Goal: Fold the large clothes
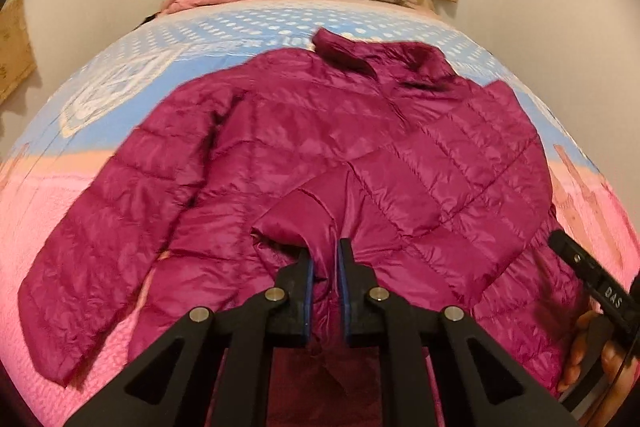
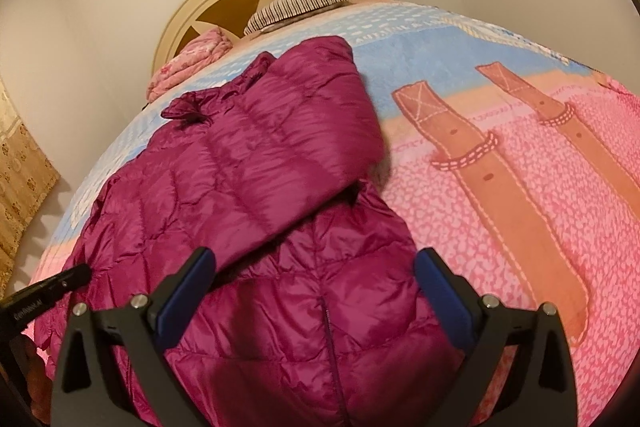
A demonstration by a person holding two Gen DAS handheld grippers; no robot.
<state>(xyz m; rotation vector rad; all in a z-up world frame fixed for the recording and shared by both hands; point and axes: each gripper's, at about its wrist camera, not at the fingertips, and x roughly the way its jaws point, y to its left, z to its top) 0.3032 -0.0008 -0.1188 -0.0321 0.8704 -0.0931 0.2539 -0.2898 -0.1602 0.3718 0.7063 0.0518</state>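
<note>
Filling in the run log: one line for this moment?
left gripper: shut on sleeve cuff | right gripper: open over jacket | bed: jacket part-folded

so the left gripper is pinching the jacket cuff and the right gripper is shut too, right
Not quite. The left gripper is pinching the jacket cuff, but the right gripper is open, its jaws spread wide over the jacket, as the right wrist view shows.

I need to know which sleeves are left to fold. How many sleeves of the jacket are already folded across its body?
1. One sleeve lies across the jacket, its cuff pinched in the left tongs. The other sleeve still lies spread out on the bed.
</note>
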